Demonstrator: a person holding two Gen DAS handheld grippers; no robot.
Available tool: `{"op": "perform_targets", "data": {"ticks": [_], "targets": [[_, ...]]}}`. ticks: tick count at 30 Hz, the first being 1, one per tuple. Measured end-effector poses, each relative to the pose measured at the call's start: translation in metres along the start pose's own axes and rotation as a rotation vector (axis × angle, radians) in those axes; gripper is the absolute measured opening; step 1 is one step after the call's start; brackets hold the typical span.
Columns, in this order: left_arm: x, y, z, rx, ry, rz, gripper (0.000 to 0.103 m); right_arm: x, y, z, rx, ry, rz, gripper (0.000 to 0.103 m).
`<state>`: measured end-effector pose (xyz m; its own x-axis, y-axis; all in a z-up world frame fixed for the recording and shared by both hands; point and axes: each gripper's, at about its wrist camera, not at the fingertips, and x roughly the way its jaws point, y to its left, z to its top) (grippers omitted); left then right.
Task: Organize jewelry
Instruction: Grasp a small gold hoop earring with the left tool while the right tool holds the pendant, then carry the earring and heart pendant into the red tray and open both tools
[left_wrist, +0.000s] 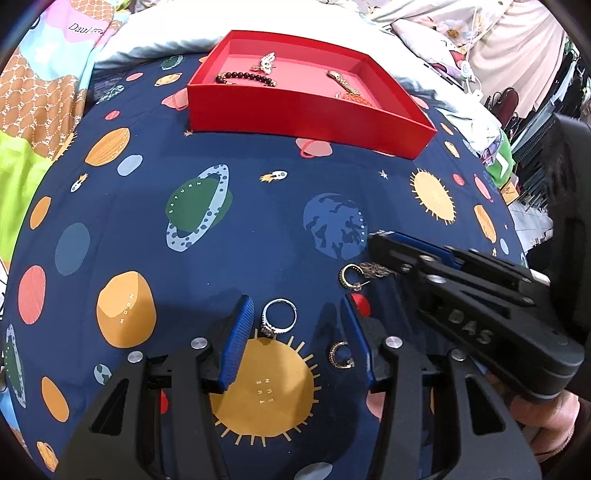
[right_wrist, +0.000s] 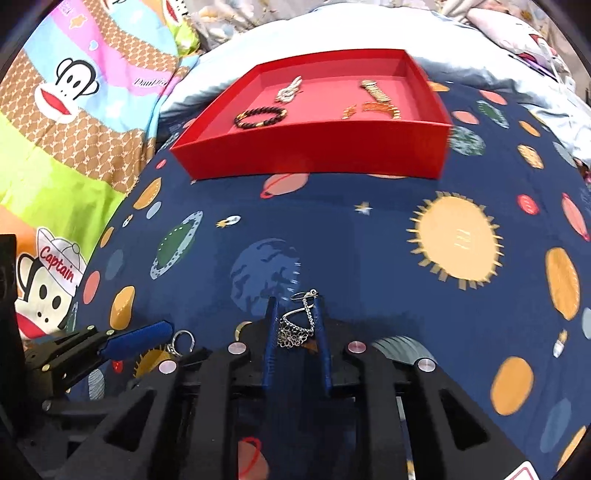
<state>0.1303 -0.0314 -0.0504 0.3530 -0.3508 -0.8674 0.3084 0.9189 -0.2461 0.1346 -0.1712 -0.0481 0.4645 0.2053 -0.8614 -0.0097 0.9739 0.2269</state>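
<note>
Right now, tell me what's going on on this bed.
A person is sorting jewelry into a red tray with a handheld gripper in each hand. The tray already holds a beaded bracelet, a brooch and gold pieces. The left gripper is open, its jaws straddling a silver ring on the space-print cover without pressing it. The right gripper has a dangling silver earring between its narrowly parted jaws. Two hoop earrings lie loose on the cover.

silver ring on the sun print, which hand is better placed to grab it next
Left. The silver ring lies on the cloth between the left gripper's open fingers. The right gripper is busy: a silver chain earring sits between its narrow fingers.
</note>
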Motion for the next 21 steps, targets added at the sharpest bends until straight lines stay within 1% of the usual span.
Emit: {"op": "perform_targets", "data": {"ticks": [6, 10, 15, 17, 18, 19, 21], "targets": [[0.004, -0.009, 0.004, 0.014, -0.002, -0.015, 0.047, -0.024, -0.018, -0.005, 0.055, -0.037, -0.018, 0.018], [0.011, -0.024, 0.007, 0.059, -0.01, -0.029, 0.047, -0.032, -0.025, -0.006, 0.069, -0.048, -0.023, 0.018], [0.018, -0.036, 0.011, 0.106, -0.032, -0.019, 0.046, -0.037, -0.028, -0.008, 0.072, -0.058, -0.031, 0.018], [0.019, -0.038, 0.013, 0.119, -0.039, -0.015, 0.043, -0.038, -0.029, -0.008, 0.076, -0.058, -0.031, 0.018], [0.02, -0.039, 0.013, 0.127, -0.043, -0.011, 0.039, -0.038, -0.03, -0.009, 0.078, -0.058, -0.03, 0.018], [0.021, -0.041, 0.014, 0.136, -0.046, -0.013, 0.03, -0.039, -0.031, -0.009, 0.08, -0.058, -0.031, 0.018], [0.022, -0.042, 0.013, 0.154, -0.05, -0.006, 0.025, -0.039, -0.031, -0.01, 0.082, -0.057, -0.03, 0.018]]}}
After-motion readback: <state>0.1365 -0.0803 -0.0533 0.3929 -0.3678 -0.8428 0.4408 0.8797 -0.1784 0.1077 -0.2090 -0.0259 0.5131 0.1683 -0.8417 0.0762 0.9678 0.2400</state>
